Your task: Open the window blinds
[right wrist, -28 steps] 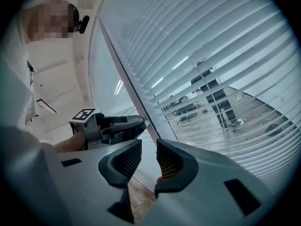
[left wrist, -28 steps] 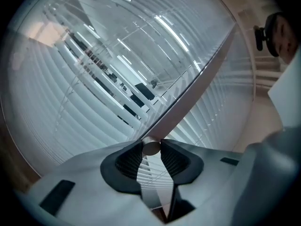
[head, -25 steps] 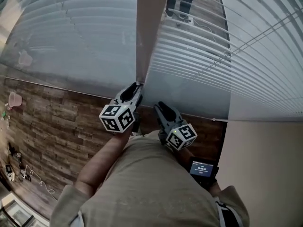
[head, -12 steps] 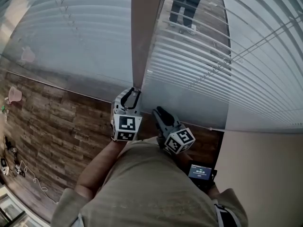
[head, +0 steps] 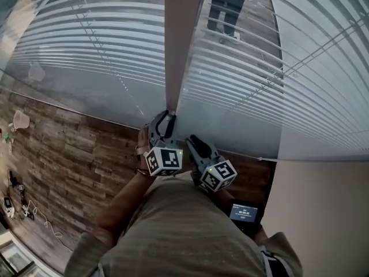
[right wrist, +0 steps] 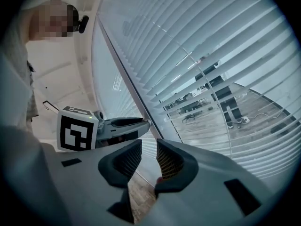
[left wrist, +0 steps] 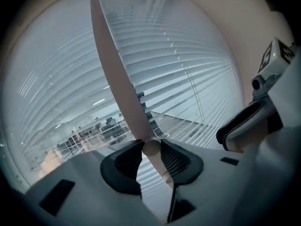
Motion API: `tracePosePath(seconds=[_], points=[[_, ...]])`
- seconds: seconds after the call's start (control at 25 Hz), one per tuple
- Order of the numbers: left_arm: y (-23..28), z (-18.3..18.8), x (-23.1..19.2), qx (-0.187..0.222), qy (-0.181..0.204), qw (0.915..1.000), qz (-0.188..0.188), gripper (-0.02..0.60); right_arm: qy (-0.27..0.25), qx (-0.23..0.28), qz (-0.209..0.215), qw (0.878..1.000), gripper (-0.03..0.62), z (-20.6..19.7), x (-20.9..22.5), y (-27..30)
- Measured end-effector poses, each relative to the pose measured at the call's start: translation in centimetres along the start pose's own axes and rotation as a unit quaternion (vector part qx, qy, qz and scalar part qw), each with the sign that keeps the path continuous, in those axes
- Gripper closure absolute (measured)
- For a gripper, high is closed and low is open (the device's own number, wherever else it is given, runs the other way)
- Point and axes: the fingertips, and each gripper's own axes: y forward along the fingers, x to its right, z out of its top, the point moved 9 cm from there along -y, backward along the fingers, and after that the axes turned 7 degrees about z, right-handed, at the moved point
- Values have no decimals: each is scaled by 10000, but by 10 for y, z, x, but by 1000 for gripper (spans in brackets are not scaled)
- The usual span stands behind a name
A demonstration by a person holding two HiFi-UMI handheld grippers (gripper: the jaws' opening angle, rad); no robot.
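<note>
Left gripper view: blind wand pinched between the left gripper's fingers.

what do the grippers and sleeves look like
Both the left gripper and right gripper have pale grey bodies, black textured pads and a white cube of black square markers, each with a small green light. The person wears a tan shirt with short sleeves.
</note>
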Motion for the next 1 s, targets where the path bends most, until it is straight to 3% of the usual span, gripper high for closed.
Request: tracePosePath(seconds=[0.24,0.64,0.8,0.92,1.0], points=[[4,4,3,157,682,9975,-49,445,104,65,-130,9998,493,-8,-3,3],[4,5,2,296,1171,9925,-195,445,73,133,-244,9996,493,-12,-12,10],[4,5,1,371,1553,9869,-211,445,45,157,-264,9995,493,-11,-16,13],[5,4,1,444,1579,9860,-301,440,8,173,-298,9994,493,-9,-14,14],[3,5,0,564,1349,9883,-423,439,-24,201,-361,9991,493,-7,-10,12]])
